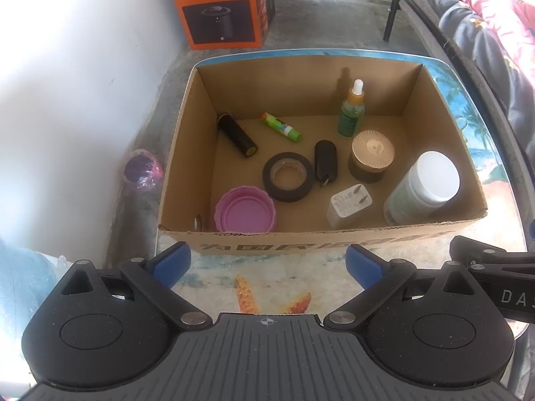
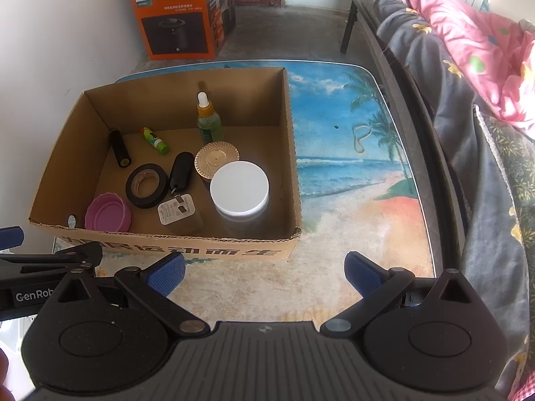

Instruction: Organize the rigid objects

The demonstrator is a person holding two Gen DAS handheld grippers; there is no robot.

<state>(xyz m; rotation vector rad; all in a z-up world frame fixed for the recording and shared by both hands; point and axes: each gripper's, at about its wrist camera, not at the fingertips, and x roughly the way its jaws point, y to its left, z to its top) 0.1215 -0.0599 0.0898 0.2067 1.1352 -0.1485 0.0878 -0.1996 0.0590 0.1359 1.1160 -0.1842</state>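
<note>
An open cardboard box [image 1: 334, 240] [image 2: 174, 247] stands on the beach-print table and holds several items. Inside lie a black tape roll [image 1: 288, 176] [image 2: 146, 185], a pink lid [image 1: 245, 214] [image 2: 107, 215], a white charger [image 1: 349, 205] [image 2: 176, 212], a white-capped jar [image 1: 424, 187] [image 2: 239, 187], a gold-lidded jar [image 1: 371, 153] [image 2: 216, 158], a dropper bottle [image 1: 351, 112] [image 2: 208, 122], a glue stick [image 1: 281, 127] [image 2: 155, 140] and two black cylinders [image 1: 236, 133] [image 1: 325, 160]. My left gripper [image 1: 267, 264] and right gripper [image 2: 264, 272] both hover open and empty just before the box's near wall.
The table [image 2: 351, 173] has bare surface right of the box, with a rubber band [image 2: 361, 138] on it. An orange Philips carton [image 1: 217, 10] [image 2: 180, 16] stands on the floor behind. A bed with bedding [image 2: 468, 67] runs along the right. A purple object [image 1: 143, 168] sits on the floor at left.
</note>
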